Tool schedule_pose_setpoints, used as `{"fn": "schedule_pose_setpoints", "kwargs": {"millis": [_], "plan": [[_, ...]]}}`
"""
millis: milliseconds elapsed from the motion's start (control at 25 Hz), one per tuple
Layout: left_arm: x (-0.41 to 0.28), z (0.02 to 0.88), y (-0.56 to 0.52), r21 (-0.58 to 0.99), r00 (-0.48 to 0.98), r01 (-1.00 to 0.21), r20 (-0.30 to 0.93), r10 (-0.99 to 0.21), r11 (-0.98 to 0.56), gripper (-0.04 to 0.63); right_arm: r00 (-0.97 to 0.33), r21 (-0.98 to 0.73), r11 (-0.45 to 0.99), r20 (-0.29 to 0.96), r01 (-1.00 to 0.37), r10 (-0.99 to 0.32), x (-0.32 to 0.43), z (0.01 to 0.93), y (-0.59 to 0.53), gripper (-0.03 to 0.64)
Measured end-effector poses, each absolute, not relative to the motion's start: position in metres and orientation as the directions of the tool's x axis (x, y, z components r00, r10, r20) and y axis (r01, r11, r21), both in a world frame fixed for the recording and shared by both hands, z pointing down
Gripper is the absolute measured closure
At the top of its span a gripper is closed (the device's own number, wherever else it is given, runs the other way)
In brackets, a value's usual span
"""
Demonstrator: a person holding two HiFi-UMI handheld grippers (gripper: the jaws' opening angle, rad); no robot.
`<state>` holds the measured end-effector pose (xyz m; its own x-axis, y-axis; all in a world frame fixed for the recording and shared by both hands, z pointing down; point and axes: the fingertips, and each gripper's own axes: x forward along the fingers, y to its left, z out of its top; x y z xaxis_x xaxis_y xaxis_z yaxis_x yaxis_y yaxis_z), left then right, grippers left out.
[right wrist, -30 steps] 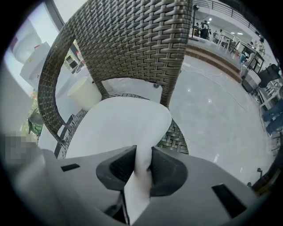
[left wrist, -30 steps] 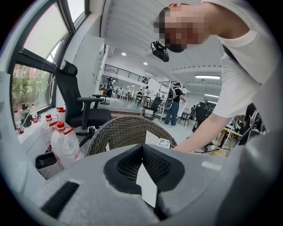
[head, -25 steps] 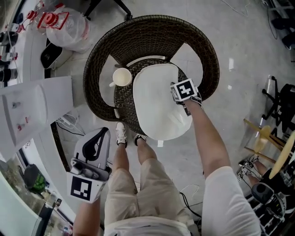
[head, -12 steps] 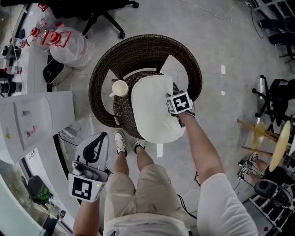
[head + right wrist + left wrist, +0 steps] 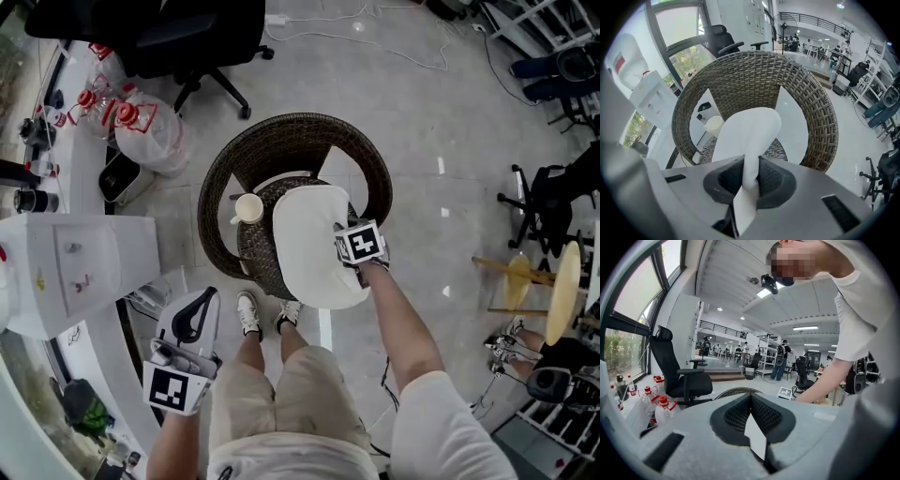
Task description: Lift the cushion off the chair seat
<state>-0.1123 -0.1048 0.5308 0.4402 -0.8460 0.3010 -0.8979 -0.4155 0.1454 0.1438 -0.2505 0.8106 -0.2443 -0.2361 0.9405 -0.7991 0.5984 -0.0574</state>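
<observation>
A white cushion point(image 5: 305, 244) hangs over the seat of a round dark wicker chair point(image 5: 281, 141). My right gripper point(image 5: 359, 258) points steeply down at the cushion's right edge and is shut on it. In the right gripper view a fold of the cushion point(image 5: 747, 140) is pinched between the jaws of the right gripper point(image 5: 751, 180), and the rest droops toward the seat point(image 5: 776, 151). A cream cup point(image 5: 248, 208) stands on the seat's left side, beside the cushion. My left gripper point(image 5: 190, 323) is held by the person's left thigh, away from the chair. Its jaws point(image 5: 751, 404) are shut on nothing.
A black office chair point(image 5: 178, 37) and large water bottles with red caps point(image 5: 141, 127) stand beyond the wicker chair. A white cabinet point(image 5: 75, 272) lies to the left. Stools and stands point(image 5: 553, 281) crowd the right. The person's feet point(image 5: 248, 314) are at the chair's front.
The right gripper has risen with the cushion's edge in its jaws, drawing the cushion up. The left gripper has risen too. The chair looks smaller as the camera draws away.
</observation>
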Motion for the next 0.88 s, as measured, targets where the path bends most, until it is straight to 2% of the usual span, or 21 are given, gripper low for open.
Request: {"fn": "schedule_pose_setpoints", "kwargs": {"millis": [200, 360, 640, 880], "plan": [[-0.118, 0.523, -0.099, 0.136, 0.451, -0.892, 0.292, -0.843, -0.43, 0.58, -0.25, -0.053, 0.571, 0.929, -0.819, -0.272, 0.143, 0.791, -0.247, 0.558], [-0.118, 0.51, -0.104, 0.135, 0.455, -0.89, 0.236, -0.858, -0.435, 0.58, -0.256, -0.059, 0.527, 0.916, -0.848, -0.31, 0.144, 0.77, -0.243, 0.558], [-0.115, 0.478, -0.106, 0.102, 0.492, -0.87, 0.245, -0.836, -0.482, 0.58, -0.26, -0.057, 0.472, 0.889, -0.88, -0.378, 0.152, 0.706, -0.228, 0.557], [-0.133, 0.434, -0.115, 0.063, 0.465, -0.885, 0.142, -0.874, -0.461, 0.58, -0.287, -0.074, 0.426, 0.839, -0.902, -0.463, 0.152, 0.645, -0.229, 0.557]]}}
